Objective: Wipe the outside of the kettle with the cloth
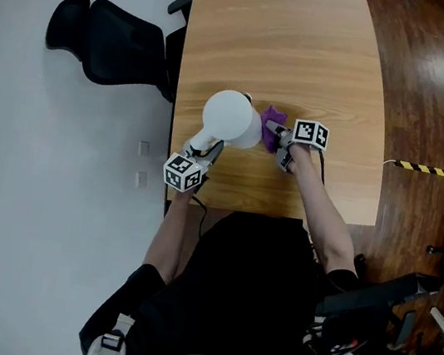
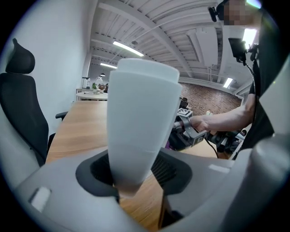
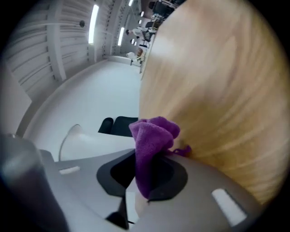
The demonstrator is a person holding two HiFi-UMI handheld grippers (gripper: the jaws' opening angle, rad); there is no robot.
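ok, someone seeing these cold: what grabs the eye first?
The white kettle in the middle of the wooden table, gripped from the near side by the left gripper. Next, the purple cloth pinched in the right gripper, right beside the kettle. A black chair stands off the table's left edge.

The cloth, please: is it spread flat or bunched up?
Bunched up: the cloth is crumpled into a wad, pinched in the right hand-held gripper.

Smooth matt plastic kettle (image 1: 232, 119); fuzzy cloth (image 1: 271, 125) (terry-like); table (image 1: 310, 52) w/ satin wood grain.
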